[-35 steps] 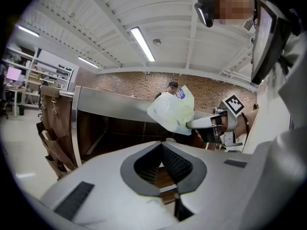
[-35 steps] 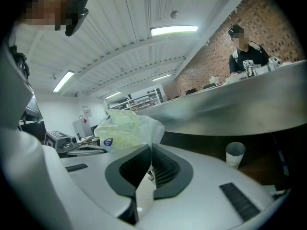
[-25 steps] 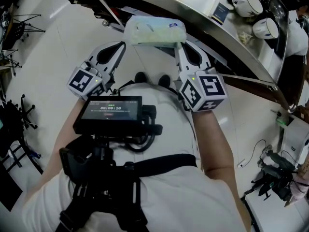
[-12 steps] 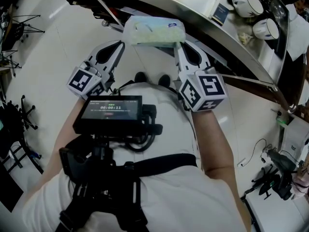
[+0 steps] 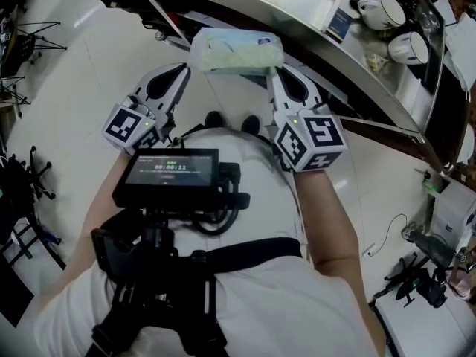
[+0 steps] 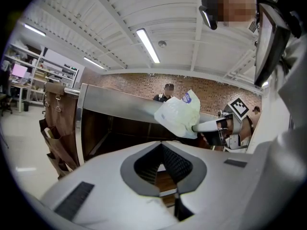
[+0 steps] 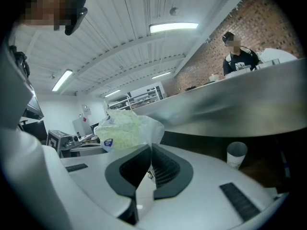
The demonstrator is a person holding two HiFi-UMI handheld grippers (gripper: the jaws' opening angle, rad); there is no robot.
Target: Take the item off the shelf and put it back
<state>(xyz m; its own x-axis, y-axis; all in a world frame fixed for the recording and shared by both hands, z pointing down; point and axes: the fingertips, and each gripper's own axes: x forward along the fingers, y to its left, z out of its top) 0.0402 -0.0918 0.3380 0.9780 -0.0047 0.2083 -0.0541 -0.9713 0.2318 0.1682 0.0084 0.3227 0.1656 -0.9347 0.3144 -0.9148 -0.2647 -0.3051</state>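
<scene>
Two white pots (image 5: 383, 7) sit far up-right of the dark screen (image 5: 169, 171). Black gear (image 5: 420, 282) lies lower right of it.

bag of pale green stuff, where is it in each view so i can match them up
Head view: bag at top centre, pinched by the right gripper.
Left gripper view: bag right of centre, above the jaws, on the right gripper's tip.
Right gripper view: bag left of centre, rising from the shut jaws.
Shared landmark: steel shelf edge.

ahead: metal shelf edge (image 5: 320, 39) blocks | left: floor (image 5: 97, 58) open
</scene>
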